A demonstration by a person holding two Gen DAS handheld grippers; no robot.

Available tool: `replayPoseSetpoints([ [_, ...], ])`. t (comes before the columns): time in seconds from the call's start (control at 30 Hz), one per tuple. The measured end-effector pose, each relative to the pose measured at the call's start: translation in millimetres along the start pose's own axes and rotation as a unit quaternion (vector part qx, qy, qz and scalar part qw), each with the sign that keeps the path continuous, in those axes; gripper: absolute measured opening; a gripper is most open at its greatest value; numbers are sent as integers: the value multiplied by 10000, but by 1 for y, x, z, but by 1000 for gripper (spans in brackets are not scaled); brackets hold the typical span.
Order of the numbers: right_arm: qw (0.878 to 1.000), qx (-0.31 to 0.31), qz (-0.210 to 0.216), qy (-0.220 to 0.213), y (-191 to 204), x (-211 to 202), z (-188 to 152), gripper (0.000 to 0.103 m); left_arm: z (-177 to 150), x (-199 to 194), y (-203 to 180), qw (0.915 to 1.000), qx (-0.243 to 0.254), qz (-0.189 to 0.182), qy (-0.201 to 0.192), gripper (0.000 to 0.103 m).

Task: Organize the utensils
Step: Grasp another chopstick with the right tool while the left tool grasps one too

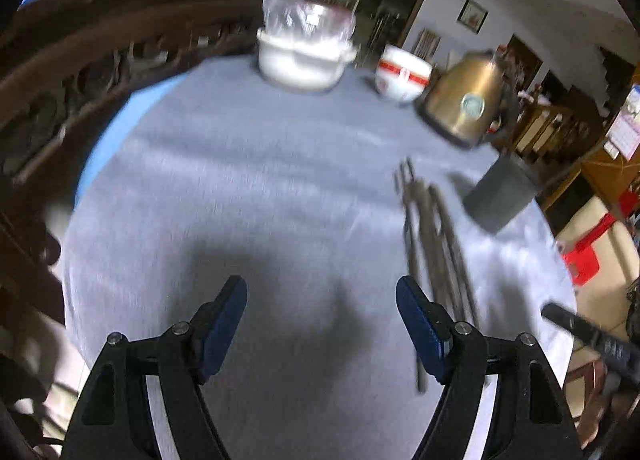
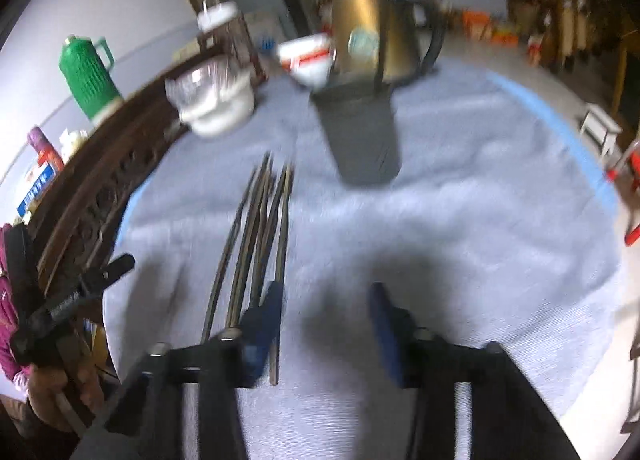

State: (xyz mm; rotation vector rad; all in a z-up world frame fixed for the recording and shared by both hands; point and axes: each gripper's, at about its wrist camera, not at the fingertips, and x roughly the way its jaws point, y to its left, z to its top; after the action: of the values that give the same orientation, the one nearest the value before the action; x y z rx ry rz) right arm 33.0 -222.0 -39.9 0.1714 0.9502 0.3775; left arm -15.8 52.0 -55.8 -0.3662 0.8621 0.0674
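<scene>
Chopsticks (image 2: 256, 244) beside seemingly empty holder (image 2: 362, 136).

I am in the main room of a lived-in home, at a round table (image 1: 248, 180) under a grey cloth with a blue rim. On it stand a brass-coloured electric kettle (image 1: 466, 96), a red-banded white bowl (image 1: 402, 74) and a white pot (image 1: 302, 60) covered with clear plastic. A carved dark wooden bench back (image 1: 80, 56) runs along one side, with a green thermos flask (image 2: 90, 76) behind it. A framed picture (image 1: 473, 15) and a wall calendar (image 1: 626, 124) hang on the walls.
</scene>
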Motion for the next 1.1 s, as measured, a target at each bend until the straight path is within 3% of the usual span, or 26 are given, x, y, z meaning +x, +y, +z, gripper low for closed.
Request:
replayPoseSetpoints([
  [0.17, 9984, -256, 34, 512, 19, 44, 17, 41, -14, 5, -1, 9997, 41, 15, 229, 78],
  [0.37, 9948, -567, -149, 829, 41, 83, 44, 38, -17, 6, -3, 9995, 82, -41, 298, 78],
  [0.5, 9913, -570, -251, 1157, 40, 104, 45, 22, -14, 7, -4, 9994, 109, -64, 327, 78],
  [0.6, 9906, -684, -317, 1145, 40, 104, 41, 10, -11, 12, -9, 9991, 164, -66, 392, 78],
  [0.77, 9896, -719, -479, 1151, 26, 98, 37, 9, 4, 29, -30, 9974, 434, 27, 576, 77],
  [1.1, 9918, -595, -171, 1115, 9, 91, 31, 10, 43, 83, -90, 9882, 959, 282, 1156, 74],
])
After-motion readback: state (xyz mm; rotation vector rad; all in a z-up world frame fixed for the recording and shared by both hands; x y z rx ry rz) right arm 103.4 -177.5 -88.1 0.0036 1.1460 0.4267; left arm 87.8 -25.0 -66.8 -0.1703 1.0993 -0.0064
